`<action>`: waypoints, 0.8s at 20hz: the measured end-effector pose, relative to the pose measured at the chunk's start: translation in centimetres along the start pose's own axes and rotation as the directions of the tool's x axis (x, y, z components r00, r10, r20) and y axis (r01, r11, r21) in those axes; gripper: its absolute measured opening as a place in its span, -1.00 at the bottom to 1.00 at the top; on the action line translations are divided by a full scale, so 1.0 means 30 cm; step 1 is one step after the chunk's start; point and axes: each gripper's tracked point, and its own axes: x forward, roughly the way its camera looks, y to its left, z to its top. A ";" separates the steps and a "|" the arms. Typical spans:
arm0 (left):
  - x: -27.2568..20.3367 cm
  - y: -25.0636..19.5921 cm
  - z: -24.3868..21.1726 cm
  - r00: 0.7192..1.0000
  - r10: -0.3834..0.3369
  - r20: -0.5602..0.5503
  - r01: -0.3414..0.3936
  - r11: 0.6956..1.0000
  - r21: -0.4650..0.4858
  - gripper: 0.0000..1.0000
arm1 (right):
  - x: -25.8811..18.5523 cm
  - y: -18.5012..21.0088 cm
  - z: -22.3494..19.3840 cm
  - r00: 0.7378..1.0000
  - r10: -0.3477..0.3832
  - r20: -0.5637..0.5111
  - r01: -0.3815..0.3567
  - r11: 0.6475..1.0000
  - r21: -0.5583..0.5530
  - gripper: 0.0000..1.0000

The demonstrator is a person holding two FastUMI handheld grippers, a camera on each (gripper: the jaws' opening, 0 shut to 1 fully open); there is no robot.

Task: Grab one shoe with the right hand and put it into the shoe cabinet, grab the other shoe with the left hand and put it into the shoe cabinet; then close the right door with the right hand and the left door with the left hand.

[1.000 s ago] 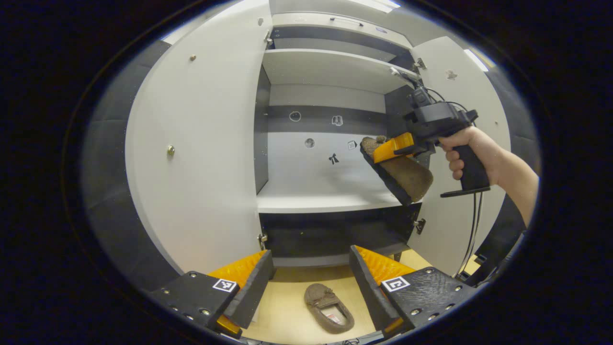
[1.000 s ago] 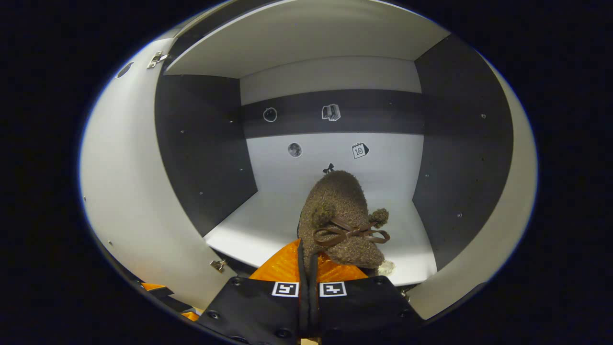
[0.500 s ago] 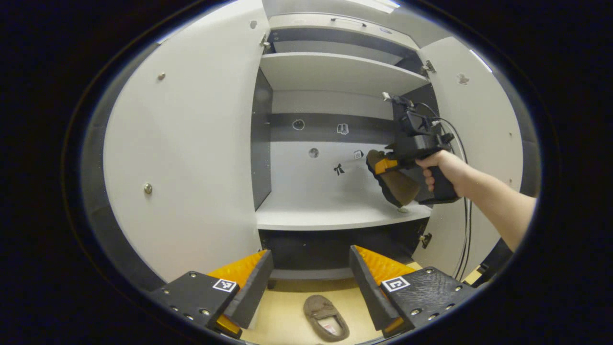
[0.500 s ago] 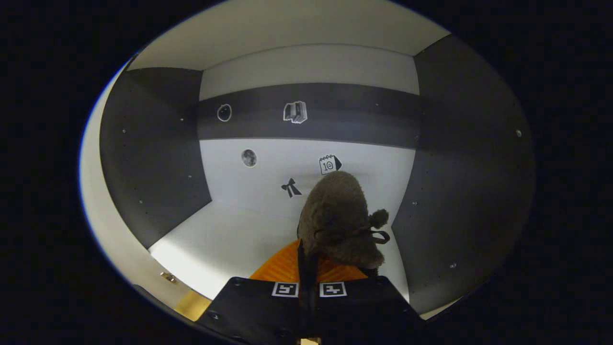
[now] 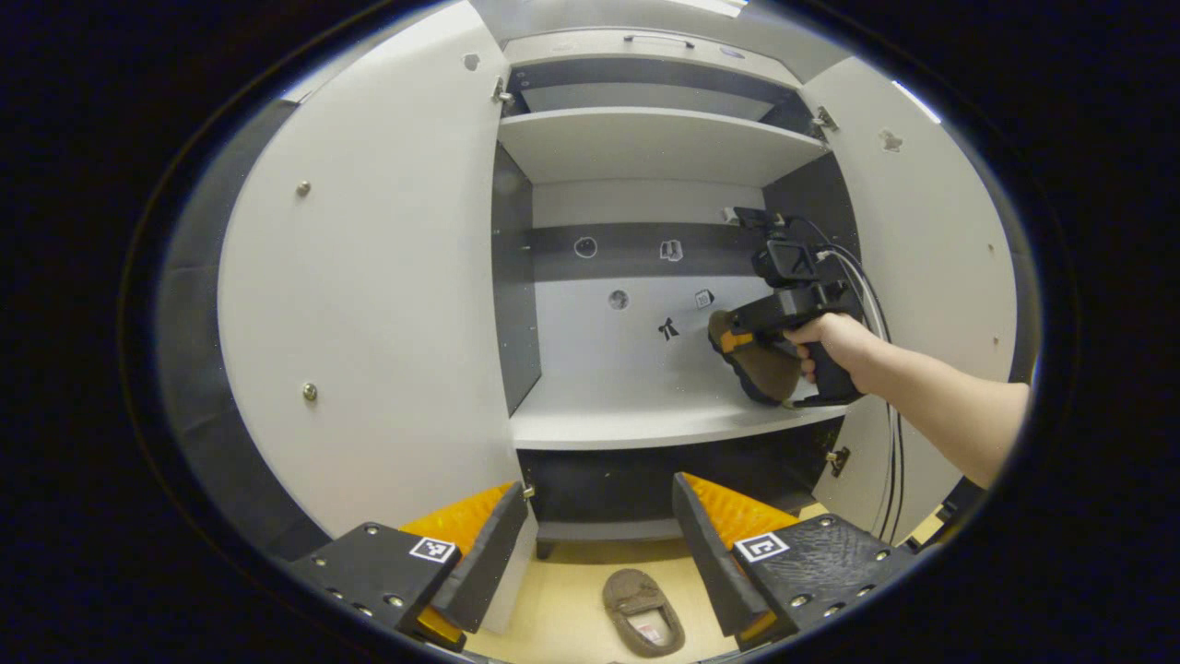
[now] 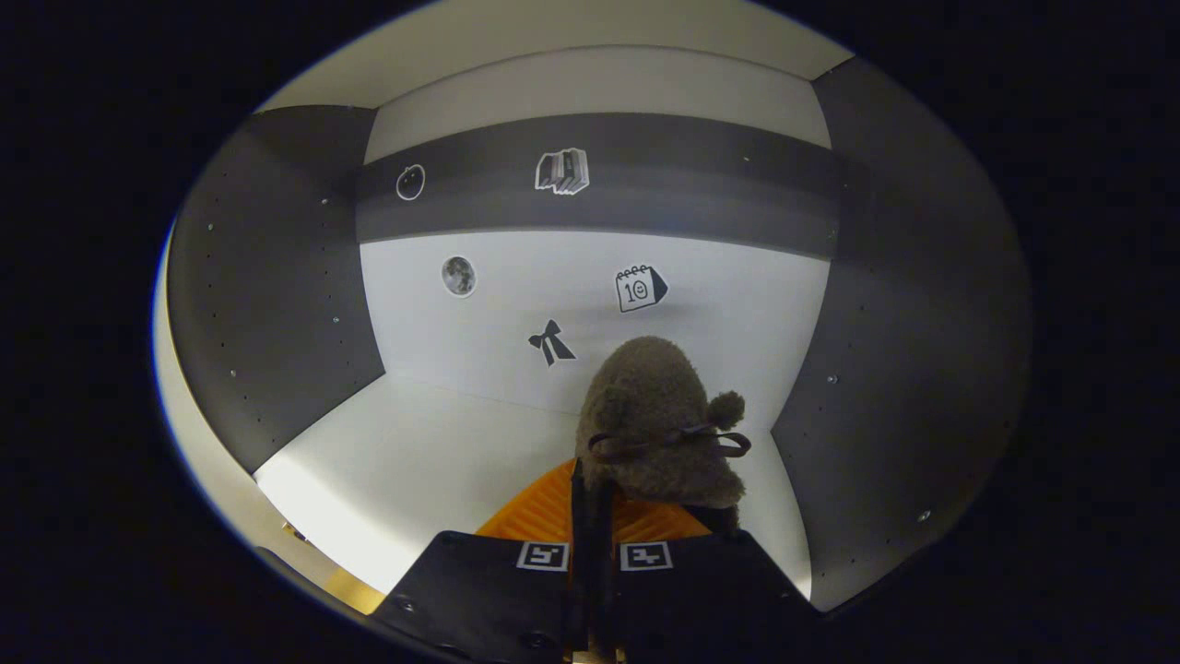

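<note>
In the left gripper view we see the shoe cabinet (image 5: 645, 148) standing wide open, its left door (image 5: 369, 304) and right door (image 5: 931, 249) both swung outward. Our left tongs (image 5: 599, 544) hang low in front of the cabinet, their jaws spread wide apart and holding nothing. Between them, down on the pale floor (image 5: 562, 618), lies one brown fuzzy slipper (image 5: 643, 611), sole down, well apart from the tongs.

Farther in, a hand (image 5: 834, 346) grips the handle of our right tongs (image 5: 737, 341) inside the middle compartment, on its right side. Those tongs are clenched on the other slipper (image 5: 765, 369), which hangs tilted, its sole turned toward us and its lower end close above the white shelf (image 5: 636, 415); we cannot tell whether it touches the shelf. Cables (image 5: 885, 304) trail from the tool down past the right door.

In the right gripper view the right tongs (image 6: 590, 516) sit pressed together on the heel end of that slipper (image 6: 659, 424), whose fuzzy toe with a thin bow and a pompom points toward the back wall (image 6: 737, 304). The shelf (image 6: 433, 461) lies below it, dark side panels to either side. Small stickers mark the back wall: a bow (image 6: 551, 342), a calendar (image 6: 641, 289), a moon (image 6: 458, 275) and books (image 6: 562, 171).
</note>
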 end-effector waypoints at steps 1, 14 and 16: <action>-0.005 0.006 -0.006 1.000 0.008 -0.004 -0.008 1.000 -0.001 0.86 | -0.003 0.008 0.001 1.000 0.009 -0.002 -0.009 1.000 0.001 -0.88; -0.025 0.047 -0.096 0.999 0.014 -0.035 -0.014 1.000 -0.008 0.86 | -0.235 0.035 0.072 0.997 0.024 0.071 -0.025 1.000 0.017 1.00; -0.025 0.059 -0.132 0.999 0.012 -0.052 -0.013 1.000 -0.015 0.86 | -0.311 0.025 0.096 0.992 0.002 0.124 -0.001 1.000 -0.007 0.94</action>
